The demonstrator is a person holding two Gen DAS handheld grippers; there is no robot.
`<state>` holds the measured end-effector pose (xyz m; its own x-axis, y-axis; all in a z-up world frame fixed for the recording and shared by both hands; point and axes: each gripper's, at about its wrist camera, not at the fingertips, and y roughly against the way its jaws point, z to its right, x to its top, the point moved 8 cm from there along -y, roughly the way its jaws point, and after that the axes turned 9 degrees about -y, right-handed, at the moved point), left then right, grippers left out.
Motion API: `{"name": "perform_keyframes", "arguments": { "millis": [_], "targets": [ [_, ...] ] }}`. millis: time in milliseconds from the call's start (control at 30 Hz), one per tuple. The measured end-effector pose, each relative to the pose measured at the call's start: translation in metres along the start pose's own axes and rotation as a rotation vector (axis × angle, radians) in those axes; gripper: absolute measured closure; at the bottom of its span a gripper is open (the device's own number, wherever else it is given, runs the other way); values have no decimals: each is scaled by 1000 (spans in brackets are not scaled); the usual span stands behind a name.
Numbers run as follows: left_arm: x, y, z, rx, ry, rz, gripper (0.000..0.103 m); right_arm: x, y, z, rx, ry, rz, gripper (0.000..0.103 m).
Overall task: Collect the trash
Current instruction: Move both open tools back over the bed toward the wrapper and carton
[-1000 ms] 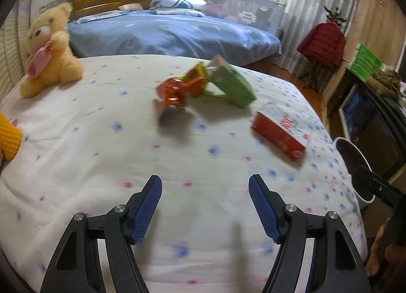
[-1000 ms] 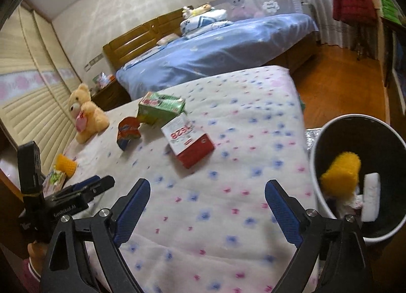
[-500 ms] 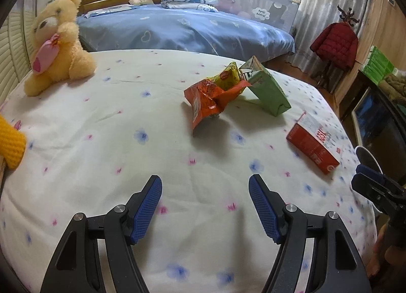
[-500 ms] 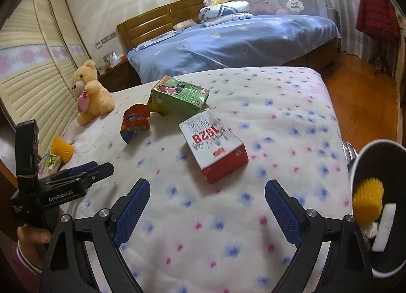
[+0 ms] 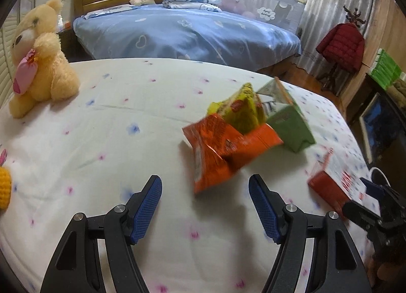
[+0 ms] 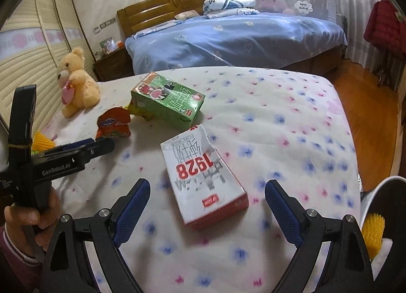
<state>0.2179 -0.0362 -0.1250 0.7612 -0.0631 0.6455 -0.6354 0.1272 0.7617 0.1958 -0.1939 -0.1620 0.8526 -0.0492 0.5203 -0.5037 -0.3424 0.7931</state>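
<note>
My right gripper (image 6: 206,213), jaws wide, frames the red-and-white carton (image 6: 203,178) at lower centre; my left gripper (image 5: 205,208), also wide, sits below the orange wrapper (image 5: 223,150).

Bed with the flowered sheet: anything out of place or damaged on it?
Yes, litter on the sheet: a crumpled orange wrapper with a yellow packet tucked behind it, a green carton lying on its side, and a red-and-white carton, also flat. The teddy bear sits upright, looking normal.
</note>
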Motion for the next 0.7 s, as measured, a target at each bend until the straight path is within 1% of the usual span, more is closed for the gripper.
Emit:
{"name": "perform_keyframes", "arguments": {
  "millis": [133, 167, 200, 233, 267, 300, 333, 367, 500, 700],
  "targets": [
    [5, -9, -3, -20, 26, 5, 35, -1, -10, 2, -19, -10, -28, 12],
    [6, -10, -4, -20, 27, 11, 38, 0, -11, 2, -24, -8, -31, 14],
    [7, -12, -4, -20, 27, 15, 48, -1, -12, 2, -28, -5, -32, 21],
    [7, -14, -4, -25, 28, 12, 55, -1, -13, 2, -39, -1, -34, 25],
    [6, -16, -2, -34, 29, 5, 73, -2, -13, 2, -54, 2, -33, 31],
    [6, -20, 0, -48, 26, -5, 83, -2, -13, 3, -62, 3, -30, 40],
    [6, -20, 0, -51, 23, -5, 84, -2, -11, 3, -73, 3, -21, 41],
    [6, -19, 1, -51, 18, 4, 87, -2, -10, 4, -75, 2, -18, 42],
    [1, -8, 5, -60, 7, 24, 89, -10, 1, 4, -62, -25, -6, 45],
    [-25, 16, 15, -115, 43, 22, 89, -25, 23, 8, -40, -91, 23, 45]
  ]
}}
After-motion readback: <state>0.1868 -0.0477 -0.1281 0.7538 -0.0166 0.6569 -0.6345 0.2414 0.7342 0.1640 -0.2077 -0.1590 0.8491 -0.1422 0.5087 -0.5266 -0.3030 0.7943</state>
